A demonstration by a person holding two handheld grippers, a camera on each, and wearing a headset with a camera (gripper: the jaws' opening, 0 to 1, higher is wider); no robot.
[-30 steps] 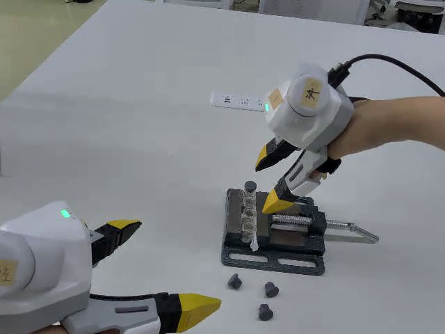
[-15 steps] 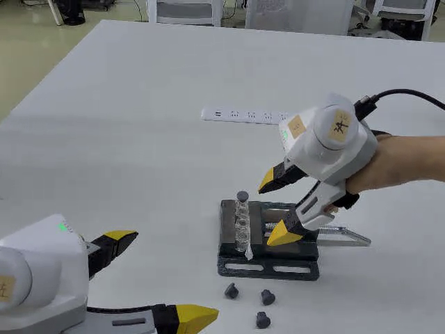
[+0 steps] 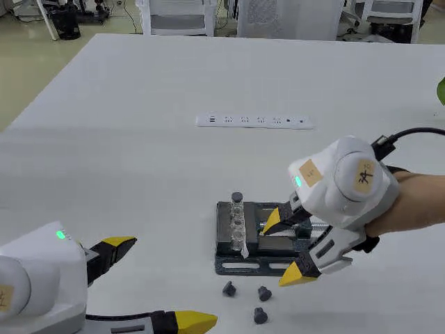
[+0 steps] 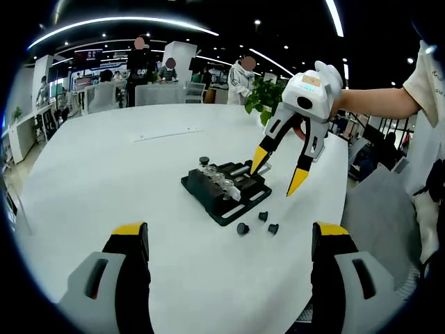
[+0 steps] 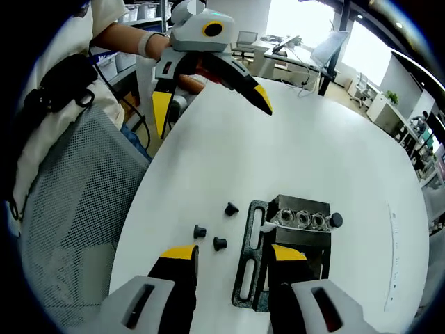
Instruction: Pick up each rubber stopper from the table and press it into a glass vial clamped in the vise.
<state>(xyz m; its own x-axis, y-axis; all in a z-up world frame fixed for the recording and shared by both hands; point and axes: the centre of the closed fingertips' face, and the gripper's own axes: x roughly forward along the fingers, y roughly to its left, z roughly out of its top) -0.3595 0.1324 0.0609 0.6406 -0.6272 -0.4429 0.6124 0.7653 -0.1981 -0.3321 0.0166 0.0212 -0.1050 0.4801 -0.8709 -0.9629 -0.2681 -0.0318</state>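
Note:
A black vise (image 3: 272,245) (image 4: 208,192) (image 5: 252,268) clamps a row of several glass vials (image 3: 238,226) (image 5: 297,219). The far vial carries a dark rubber stopper (image 3: 237,197) (image 4: 204,161) (image 5: 336,220); the others stand uncapped. Three loose stoppers (image 3: 229,288) (image 4: 242,227) (image 5: 220,243) lie on the white table in front of the vise. My right gripper (image 3: 284,249) (image 4: 278,172) (image 5: 234,254) hovers open and empty over the vise's near right side, close above the loose stoppers. My left gripper (image 3: 156,282) (image 4: 231,233) (image 5: 211,104) is open and empty at the near left.
A white power strip (image 3: 254,121) (image 4: 167,133) lies beyond the vise. The vise handle (image 3: 321,228) points right, under my right gripper. Chairs stand past the table's far edge (image 3: 208,36). A grey mesh chair (image 5: 76,209) is beside the near edge.
My right gripper has come down and nearer, from above the vise's far side to its near right corner, staying open. The head camera tilted upward. The left gripper has hardly moved.

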